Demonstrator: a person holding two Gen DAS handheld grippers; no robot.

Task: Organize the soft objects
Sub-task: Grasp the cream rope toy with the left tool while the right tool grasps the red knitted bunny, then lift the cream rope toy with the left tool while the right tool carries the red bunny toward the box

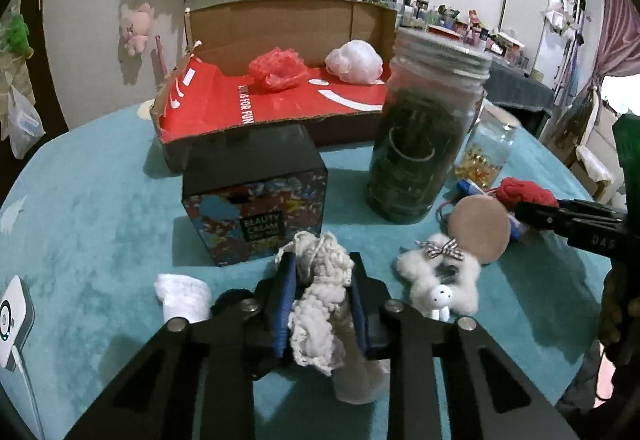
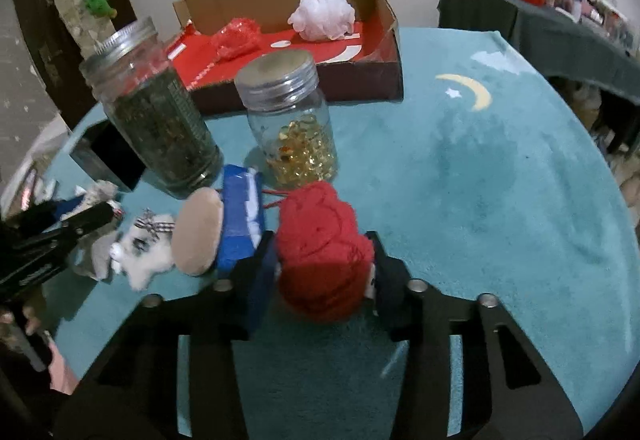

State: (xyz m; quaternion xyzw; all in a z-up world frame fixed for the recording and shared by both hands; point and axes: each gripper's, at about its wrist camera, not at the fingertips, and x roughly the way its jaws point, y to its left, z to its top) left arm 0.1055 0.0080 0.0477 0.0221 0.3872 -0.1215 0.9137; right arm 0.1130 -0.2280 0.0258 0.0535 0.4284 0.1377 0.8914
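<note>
Leftmost on the teal table (image 1: pixel 100 200) lies a small white cloth (image 1: pixel 184 296), with a black patterned cream box (image 1: pixel 256 208) standing behind it. Next, the left tongs (image 1: pixel 320 292) are closed tight on a cream knitted bundle (image 1: pixel 320 304), their blue pads pressing both its sides. Behind, at the table's far edge, an open cardboard box (image 1: pixel 280 20) with a red lining holds a red mesh puff (image 1: pixel 278 70) and a pale pink puff (image 1: pixel 354 62). To the right stands a tall jar of dark green leaves (image 1: pixel 420 144), and beside it a smaller jar of golden beads (image 2: pixel 296 144). In front of these jars lie a white fluffy star toy (image 1: pixel 440 280) with a checked bow, a round tan pad (image 1: pixel 478 228) and a blue packet (image 2: pixel 240 216). Furthest right, the right tongs (image 2: pixel 324 264) are clamped on a ball of red yarn (image 2: pixel 320 248), low over the table just in front of the bead jar.
</note>
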